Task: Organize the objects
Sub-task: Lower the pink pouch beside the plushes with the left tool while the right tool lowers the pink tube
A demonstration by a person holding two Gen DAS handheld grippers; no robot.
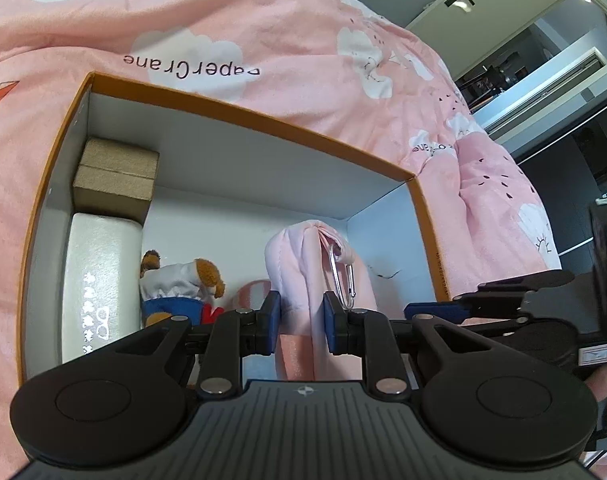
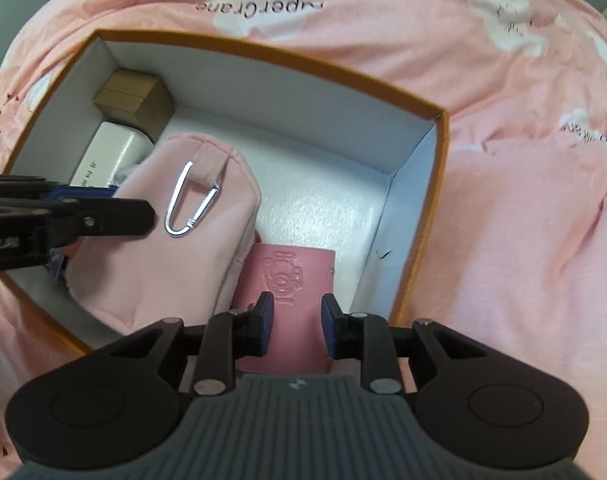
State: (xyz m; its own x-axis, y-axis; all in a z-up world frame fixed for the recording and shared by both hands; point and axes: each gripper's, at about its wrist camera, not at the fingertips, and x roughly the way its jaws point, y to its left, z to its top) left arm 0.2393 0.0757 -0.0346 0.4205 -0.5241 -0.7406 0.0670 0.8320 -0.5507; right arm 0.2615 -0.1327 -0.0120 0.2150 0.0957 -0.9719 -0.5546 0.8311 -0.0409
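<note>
1. I have the left gripper (image 1: 301, 316) clamped on the soft pink pouch (image 1: 303, 272), low centre of the left wrist view; it stands upright inside the box (image 1: 263, 116), its silver carabiner (image 1: 341, 276) hanging off the top loop

2. I judge I'm holding the pouch upright so that it takes a narrow slot rather than sprawling over the white floor of the box

3. The right gripper (image 2: 297, 326) straddles the pink leather case (image 2: 289, 280) at lower centre of the right wrist view; its pads sit beside the edges and I cannot tell whether they press on it, so I read this as the case being set down on the box floor, just beside the pouch

4. Upper left of the box is already packed: a brown cardboard block (image 1: 117, 178) in the corner, a white glasses case (image 1: 97, 276) against the left wall below it, a small plush dog (image 1: 179, 284) next to that

5. The box rests on a bed under a pink quilt (image 1: 263, 20) with white clouds

6. The right half of the box floor is bare, so more things would fit there
</note>
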